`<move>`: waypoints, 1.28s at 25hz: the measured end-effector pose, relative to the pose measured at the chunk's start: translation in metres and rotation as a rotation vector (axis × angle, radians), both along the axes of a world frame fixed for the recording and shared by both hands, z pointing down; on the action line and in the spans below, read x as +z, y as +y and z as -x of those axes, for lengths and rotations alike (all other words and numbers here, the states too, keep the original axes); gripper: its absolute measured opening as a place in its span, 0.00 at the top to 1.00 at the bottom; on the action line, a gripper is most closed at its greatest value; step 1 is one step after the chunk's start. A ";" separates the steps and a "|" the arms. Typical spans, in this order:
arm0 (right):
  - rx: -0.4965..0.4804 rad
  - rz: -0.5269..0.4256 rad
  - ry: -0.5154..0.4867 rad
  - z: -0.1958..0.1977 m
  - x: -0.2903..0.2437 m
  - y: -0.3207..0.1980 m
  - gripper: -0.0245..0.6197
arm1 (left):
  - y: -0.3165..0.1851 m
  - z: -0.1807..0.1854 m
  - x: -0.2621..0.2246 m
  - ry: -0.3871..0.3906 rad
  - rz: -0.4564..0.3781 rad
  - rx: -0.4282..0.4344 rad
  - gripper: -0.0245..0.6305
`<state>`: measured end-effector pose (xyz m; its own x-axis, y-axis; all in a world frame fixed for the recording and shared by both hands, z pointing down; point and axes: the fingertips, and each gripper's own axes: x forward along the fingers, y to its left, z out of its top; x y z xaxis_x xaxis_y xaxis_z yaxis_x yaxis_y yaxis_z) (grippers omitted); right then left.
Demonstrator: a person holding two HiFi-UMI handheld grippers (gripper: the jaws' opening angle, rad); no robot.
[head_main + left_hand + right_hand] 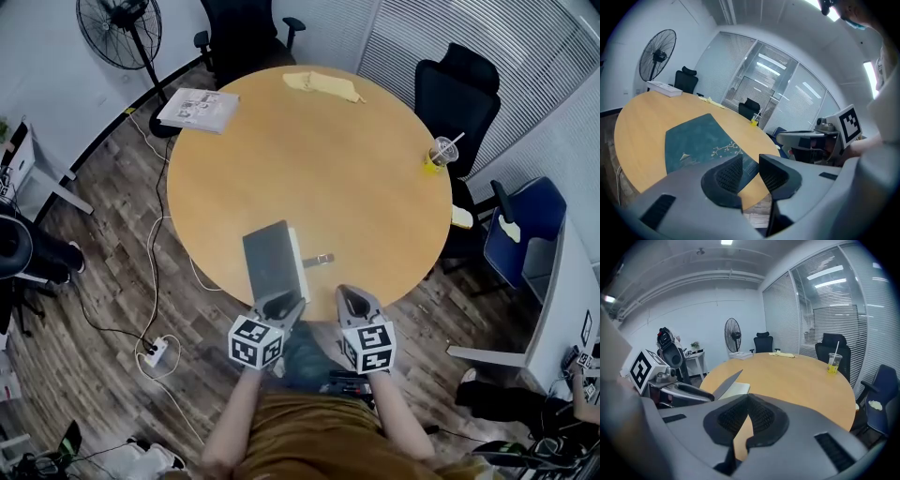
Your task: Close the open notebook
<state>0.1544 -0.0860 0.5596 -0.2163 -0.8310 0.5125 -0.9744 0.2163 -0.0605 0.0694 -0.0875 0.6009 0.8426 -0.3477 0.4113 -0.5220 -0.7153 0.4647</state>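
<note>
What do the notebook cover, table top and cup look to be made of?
Notebook cover: probably cloth or leatherette over board. It is matte teal, faintly mottled, with a gold-printed blossom motif.
Table top: wood or wood-look laminate. It is smooth, even tan with a soft sheen, and no grain can be made out.
Cup: likely clear plastic, since the yellow drink shows through and a straw stands in it.

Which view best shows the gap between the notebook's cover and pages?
Right gripper view: the notebook shows side-on, cover tilted above the pages. Head view shows it from above; left gripper view shows only the teal cover's face.
</note>
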 end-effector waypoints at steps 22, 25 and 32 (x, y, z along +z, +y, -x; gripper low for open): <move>0.012 0.062 0.005 -0.010 0.021 -0.021 0.95 | -0.026 0.015 0.047 -0.079 0.083 -0.071 0.93; 0.012 0.063 0.006 -0.010 0.021 -0.024 0.94 | -0.025 0.014 0.048 -0.090 0.084 -0.067 0.93; 0.001 0.053 0.007 -0.002 0.018 -0.025 0.95 | -0.029 0.019 0.043 -0.078 0.069 -0.084 0.93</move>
<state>0.1564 -0.1111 0.5780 -0.2119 -0.8026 0.5576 -0.9751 0.2121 -0.0652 0.0504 -0.1165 0.6436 0.7761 -0.3840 0.5001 -0.6152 -0.6354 0.4667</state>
